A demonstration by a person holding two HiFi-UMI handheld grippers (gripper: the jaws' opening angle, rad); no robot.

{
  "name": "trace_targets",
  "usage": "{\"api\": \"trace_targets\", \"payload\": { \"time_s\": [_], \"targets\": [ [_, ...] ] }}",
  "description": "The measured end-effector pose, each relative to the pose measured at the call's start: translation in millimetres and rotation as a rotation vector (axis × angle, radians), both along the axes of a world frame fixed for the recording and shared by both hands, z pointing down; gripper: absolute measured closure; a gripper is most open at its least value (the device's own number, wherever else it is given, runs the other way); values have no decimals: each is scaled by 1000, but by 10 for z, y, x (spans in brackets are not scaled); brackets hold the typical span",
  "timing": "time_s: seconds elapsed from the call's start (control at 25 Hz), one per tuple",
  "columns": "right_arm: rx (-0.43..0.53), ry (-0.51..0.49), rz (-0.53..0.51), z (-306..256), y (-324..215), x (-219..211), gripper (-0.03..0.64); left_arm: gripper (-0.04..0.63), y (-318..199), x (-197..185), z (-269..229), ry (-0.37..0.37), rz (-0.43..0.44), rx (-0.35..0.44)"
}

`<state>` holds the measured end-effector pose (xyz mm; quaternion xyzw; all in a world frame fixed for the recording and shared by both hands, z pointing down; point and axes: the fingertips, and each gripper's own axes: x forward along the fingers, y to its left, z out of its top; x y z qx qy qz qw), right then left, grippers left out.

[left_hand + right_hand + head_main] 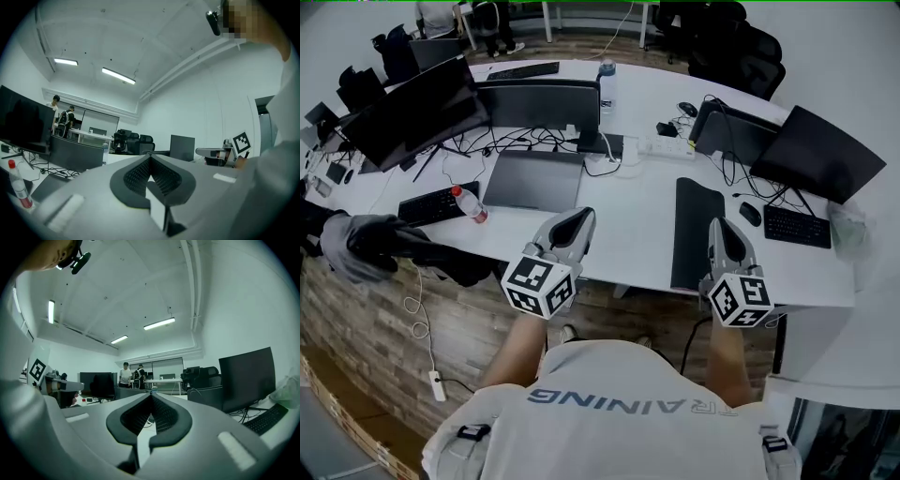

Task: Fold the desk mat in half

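Observation:
A dark desk mat [691, 234] lies as a narrow strip on the white desk [628, 220], running from mid-desk to the front edge. My right gripper [720, 228] hovers over the mat's near right edge, jaws shut with nothing between them. My left gripper [580, 218] is further left above the desk's front edge, also shut and empty. In the left gripper view the left gripper [150, 157] points up toward the room and ceiling. In the right gripper view the right gripper [151, 397] does the same, so neither shows the mat.
A grey mat [532, 180] lies left of centre, with a red-capped bottle [470, 203] and a keyboard [436, 203] beside it. Monitors [539, 103] and cables line the back. A mouse [750, 214] and second keyboard [797, 227] sit right of the dark mat.

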<state>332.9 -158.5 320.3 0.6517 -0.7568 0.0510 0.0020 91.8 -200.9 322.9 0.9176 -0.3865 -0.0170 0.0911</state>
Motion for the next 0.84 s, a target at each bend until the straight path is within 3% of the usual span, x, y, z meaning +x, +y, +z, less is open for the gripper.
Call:
{"api": "trace_targets", "payload": {
  "time_s": [0.84],
  "targets": [
    [-4,25,7,22,62,92,601,594,7,177,-3,5,38,-2]
  ]
}}
